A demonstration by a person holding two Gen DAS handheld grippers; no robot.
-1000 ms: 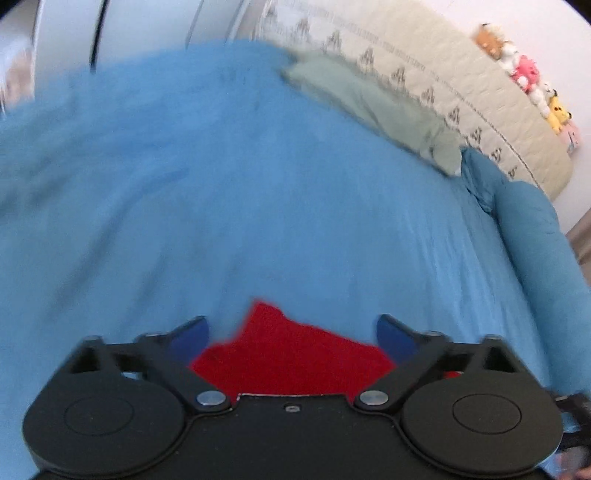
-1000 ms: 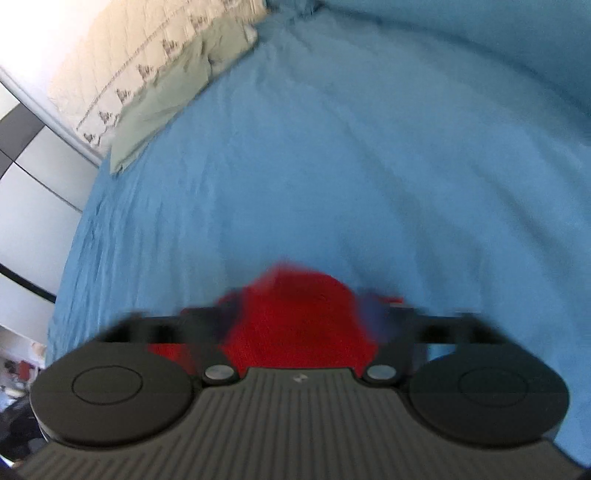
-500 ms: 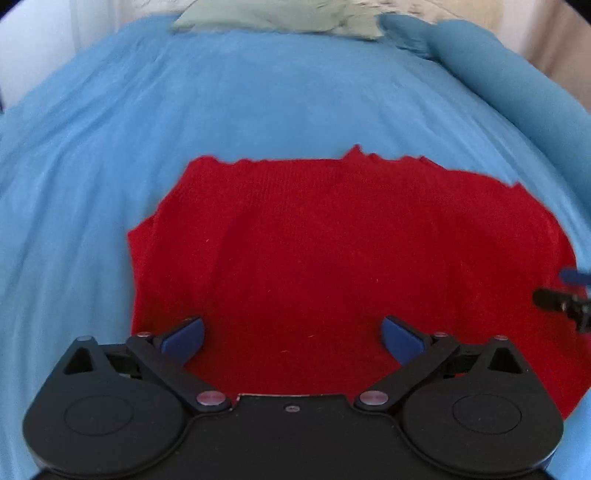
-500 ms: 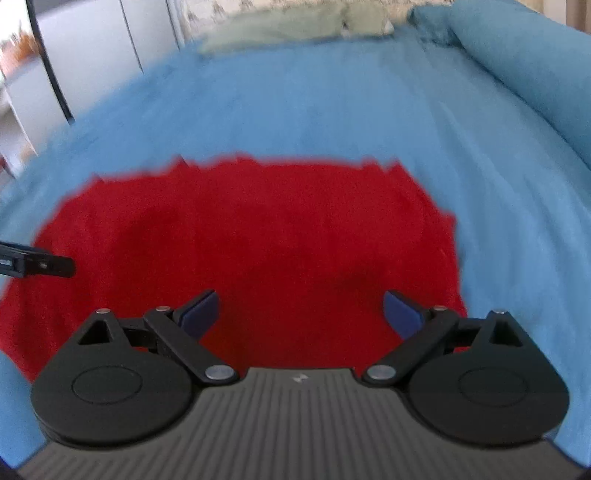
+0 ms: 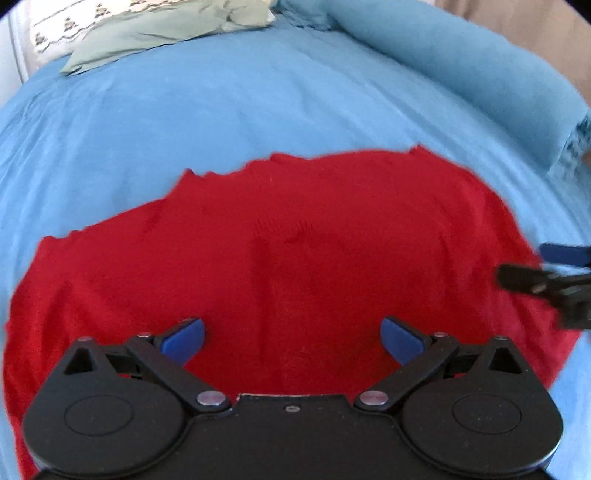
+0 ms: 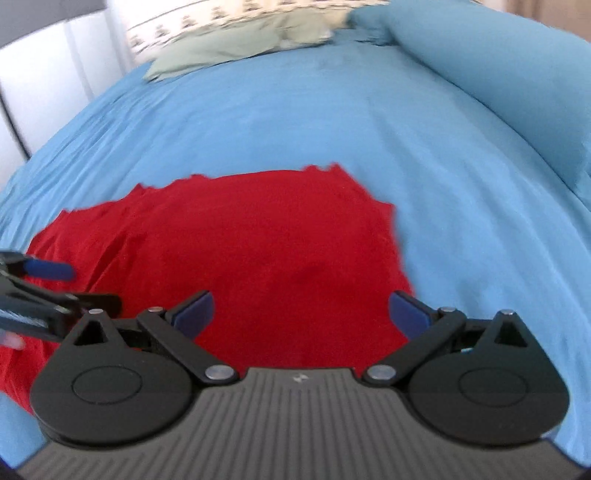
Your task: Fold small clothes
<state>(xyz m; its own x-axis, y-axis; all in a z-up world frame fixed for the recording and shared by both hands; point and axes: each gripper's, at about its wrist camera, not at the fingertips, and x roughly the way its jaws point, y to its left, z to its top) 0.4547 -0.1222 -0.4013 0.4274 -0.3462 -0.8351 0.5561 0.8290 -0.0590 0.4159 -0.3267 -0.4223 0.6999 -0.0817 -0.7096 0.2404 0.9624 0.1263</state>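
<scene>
A red knit garment (image 5: 295,251) lies spread flat on the blue bedsheet (image 5: 221,103); it also shows in the right wrist view (image 6: 251,243). My left gripper (image 5: 293,338) is open and empty, held over the garment's near edge. My right gripper (image 6: 301,314) is open and empty over the garment's right part. The right gripper's fingers (image 5: 532,277) show at the right edge of the left wrist view. The left gripper's fingers (image 6: 48,271) show at the left edge of the right wrist view.
A pale green cloth (image 5: 159,33) lies at the far end of the bed by a patterned headboard (image 6: 207,18). A rolled blue duvet (image 5: 480,74) runs along the right side. White cabinets (image 6: 44,74) stand at the left.
Both views have swung from the far bed down onto the red garment. Both grippers have drawn back slightly over its near edge, jaws open throughout.
</scene>
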